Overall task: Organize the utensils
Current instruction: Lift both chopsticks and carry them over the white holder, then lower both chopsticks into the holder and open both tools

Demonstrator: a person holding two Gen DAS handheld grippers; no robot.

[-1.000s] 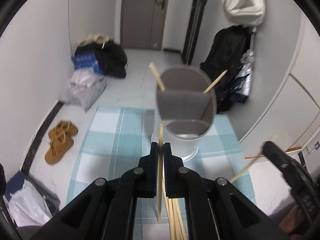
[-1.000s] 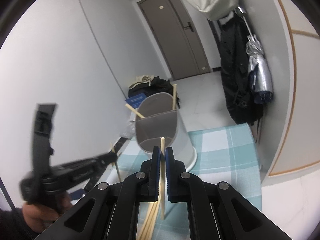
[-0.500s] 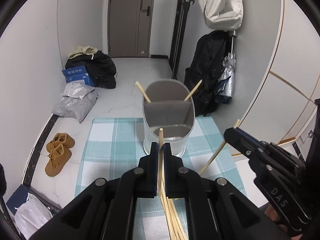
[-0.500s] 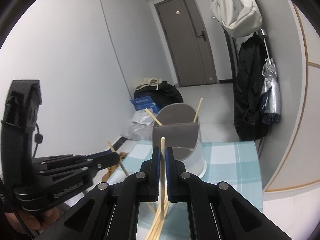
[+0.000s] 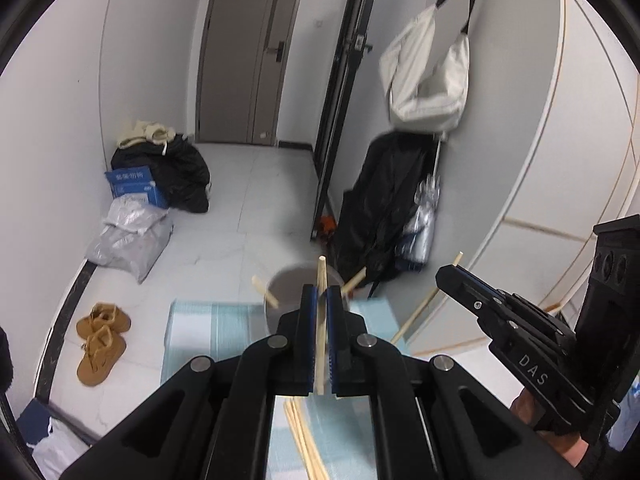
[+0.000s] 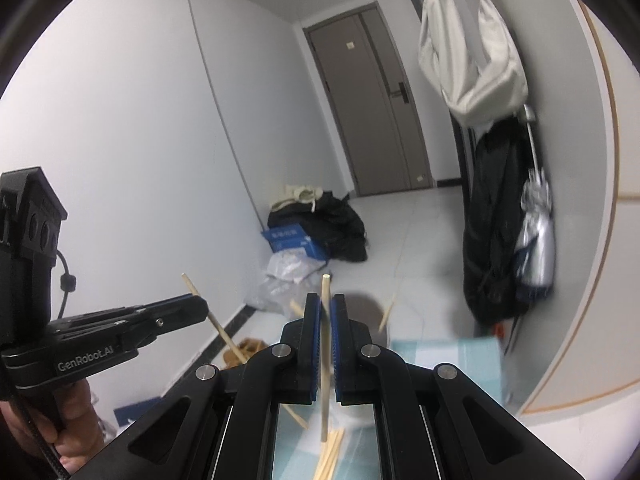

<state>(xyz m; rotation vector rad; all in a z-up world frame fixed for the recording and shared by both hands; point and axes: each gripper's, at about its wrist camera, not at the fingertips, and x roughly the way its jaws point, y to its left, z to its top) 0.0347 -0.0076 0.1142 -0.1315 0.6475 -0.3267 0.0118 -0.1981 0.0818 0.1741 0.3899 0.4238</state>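
- Now the left gripper [image 5: 319,292] clenches one upright chopstick [image 5: 320,332]
- Likewise the right gripper [image 6: 326,308] grasps another chopstick [image 6: 325,360]
- Holder [image 5: 294,280] sits just above the fingertips at centre frame

One pale wooden chopstick [image 5: 321,320] stood nearly upright, pinched between black jaws with blue pads, and a second chopstick [image 6: 325,344] was clamped the same way in the other view. Below them a grey, round utensil holder [image 5: 288,284] sat on the blue-and-white checked cloth [image 5: 208,320], with two chopsticks [image 5: 265,291] leaning outward over its rim to either side. A loose bundle of chopsticks [image 6: 329,454] lay flat on the cloth nearer the camera.
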